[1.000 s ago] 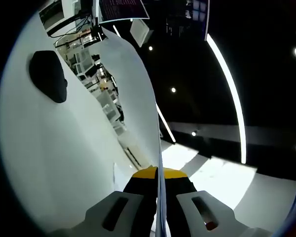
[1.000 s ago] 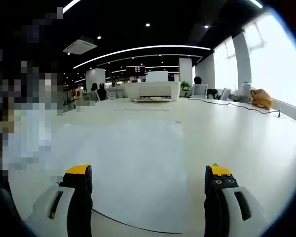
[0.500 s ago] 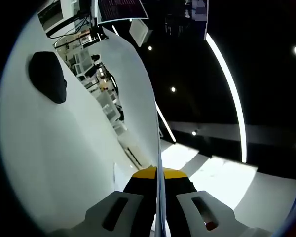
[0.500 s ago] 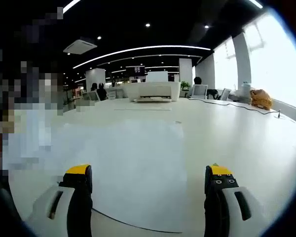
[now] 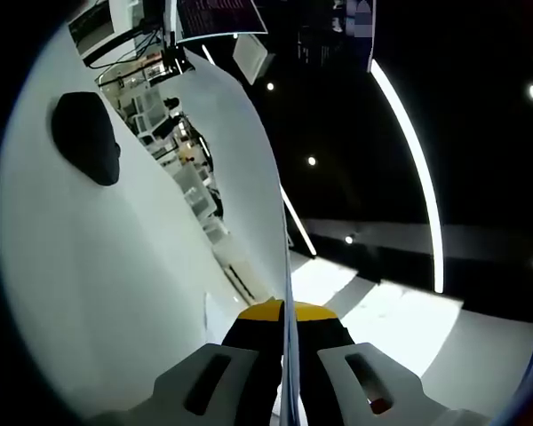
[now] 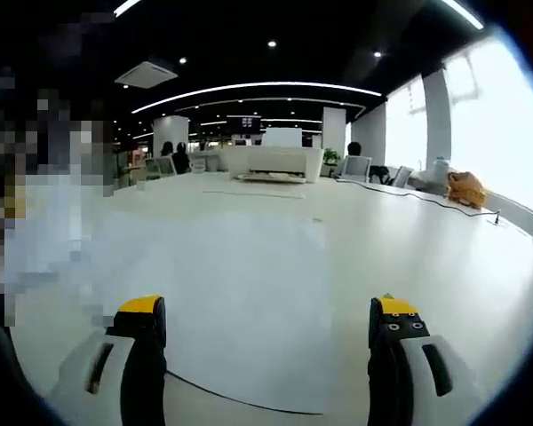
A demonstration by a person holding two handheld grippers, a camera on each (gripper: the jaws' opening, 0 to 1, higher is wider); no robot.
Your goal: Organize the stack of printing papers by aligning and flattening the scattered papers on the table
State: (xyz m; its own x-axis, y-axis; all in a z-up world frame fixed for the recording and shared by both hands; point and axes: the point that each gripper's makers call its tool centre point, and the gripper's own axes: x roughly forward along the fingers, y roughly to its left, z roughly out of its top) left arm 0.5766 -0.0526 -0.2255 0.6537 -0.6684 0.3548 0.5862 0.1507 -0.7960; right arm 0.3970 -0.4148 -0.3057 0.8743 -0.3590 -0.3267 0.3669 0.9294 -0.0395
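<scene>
Your left gripper (image 5: 284, 312) is clenched on the edge of a paper sheet (image 5: 160, 257), which rises from between the yellow-tipped jaws and sweeps away to the left of that view, seen almost edge-on. A dark patch (image 5: 87, 135) sits on the sheet's far part; what it is I cannot tell. Your right gripper (image 6: 265, 312) is released, jaws wide apart and holding nothing, hovering over the near edge of the papers (image 6: 222, 302) lying flat on the table (image 6: 426, 257). Beyond them, at the table's far end, stands a printer (image 6: 274, 161), and a cable (image 6: 409, 193) runs along the far right.

The risk, as I judge it, lies in your left hand: the sheet is held by one thin edge, so a quick swing could crease it or pull it free. Lower it slowly onto the flat papers, or its corner may catch and push them askew.
</scene>
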